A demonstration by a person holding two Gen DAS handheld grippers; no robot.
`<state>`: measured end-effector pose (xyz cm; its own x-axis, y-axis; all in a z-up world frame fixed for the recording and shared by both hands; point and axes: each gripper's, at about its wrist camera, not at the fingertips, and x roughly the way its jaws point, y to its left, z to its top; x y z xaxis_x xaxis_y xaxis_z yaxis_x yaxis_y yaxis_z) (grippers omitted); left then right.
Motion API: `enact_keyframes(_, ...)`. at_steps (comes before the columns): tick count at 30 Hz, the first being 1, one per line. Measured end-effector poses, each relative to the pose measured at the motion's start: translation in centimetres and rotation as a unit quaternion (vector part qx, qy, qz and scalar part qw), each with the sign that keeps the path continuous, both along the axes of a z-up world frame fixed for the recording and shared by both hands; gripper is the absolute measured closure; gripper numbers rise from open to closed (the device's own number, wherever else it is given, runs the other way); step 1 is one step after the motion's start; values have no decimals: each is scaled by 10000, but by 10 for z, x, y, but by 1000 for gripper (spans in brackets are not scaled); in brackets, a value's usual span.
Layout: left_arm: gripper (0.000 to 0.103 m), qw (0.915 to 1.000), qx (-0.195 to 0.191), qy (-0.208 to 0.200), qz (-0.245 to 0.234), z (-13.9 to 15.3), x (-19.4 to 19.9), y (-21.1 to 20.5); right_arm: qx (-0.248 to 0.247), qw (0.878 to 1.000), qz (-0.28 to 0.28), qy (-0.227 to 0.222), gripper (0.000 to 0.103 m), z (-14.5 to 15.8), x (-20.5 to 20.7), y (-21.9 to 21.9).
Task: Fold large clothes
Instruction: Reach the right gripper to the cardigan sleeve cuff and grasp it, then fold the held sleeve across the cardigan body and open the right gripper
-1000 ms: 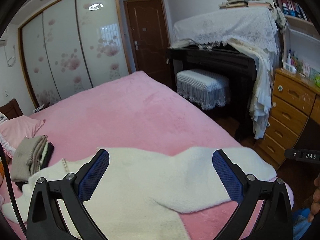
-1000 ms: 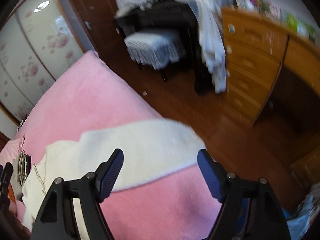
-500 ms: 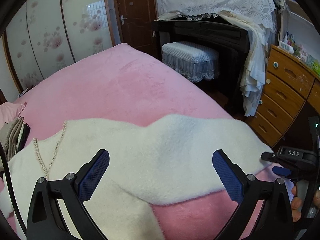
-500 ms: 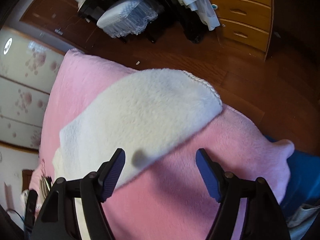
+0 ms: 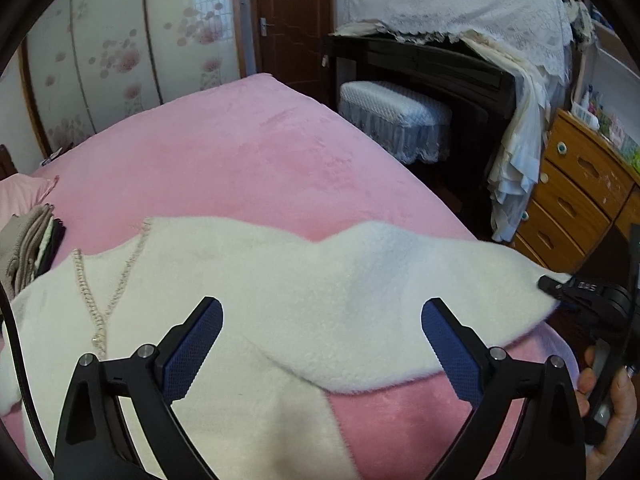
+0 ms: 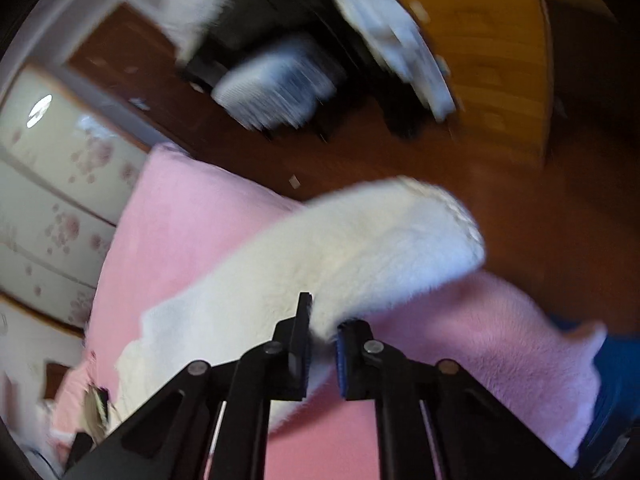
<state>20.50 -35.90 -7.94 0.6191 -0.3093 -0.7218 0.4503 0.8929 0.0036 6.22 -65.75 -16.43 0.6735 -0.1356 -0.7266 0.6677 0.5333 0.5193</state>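
Right gripper [image 6: 322, 338] nearly closed, jaws pinching the lower edge of the white fleece garment [image 5: 304, 288] near the sleeve end [image 6: 440, 224]; white pile bunched between the two blue pads. Seen from the left wrist camera, the same tool clamped at the far right tip of the sleeve, at the corner of the pink bed [image 5: 240, 152].

Left gripper [image 5: 322, 344] wide open, holding nothing, hovering above the garment's body; whether it touches the fleece cannot be told. Garment spread flat across the near part of the bed, sleeve stretched out to the right, a pearl-like chain [image 5: 96, 304] lying on its left part.

Probably the first sleeve fold. Best done by lifting the pinched end only slightly, then carrying it leftward across the chest in one smooth arc, keeping the fabric taut enough to avoid a wrinkle at the shoulder. Worth lowering the free left tool onto the body as an anchor, so the thick fleece does not drag over the plush cover. Chain likely to snag; best kept clear.

Beyond: stack of folded clothes [image 5: 32, 240] at left, lace-covered stool [image 5: 392, 116], wooden drawers [image 5: 580, 196] at right.
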Motion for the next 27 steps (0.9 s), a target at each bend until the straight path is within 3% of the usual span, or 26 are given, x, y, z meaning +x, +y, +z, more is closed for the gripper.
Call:
enact_keyframes(3,3,9995,-143,-159,229,18,1,27,-588,9964,449,-421,94,43,7,30)
enact_keyframes(7,3,9969,-79,-365,691,35,4,72,-1182,9807,1279,-891,94,95,29,89)
enact_keyframes(12,3,9930,-236,-283,1122,39,14,137,-1596,9493,2466,-1123,94,116,68,176)
enact_keyframes(16,3,9878,-232,-192,1529,24,22,188,-1681,9231,3340,-897,94,91,104,247)
enact_keyframes(21,3,9822,-287,280,1838,-14,39,234,-1747,8965,4066,-191,92,26,140,319)
enact_keyframes(24,3,9809,-311,585,1828,-39,39,248,-1666,8895,4249,210,87,-8,148,329)
enact_keyframes(27,3,9805,-366,795,1759,-54,42,253,-1680,8869,4283,418,82,-21,139,339)
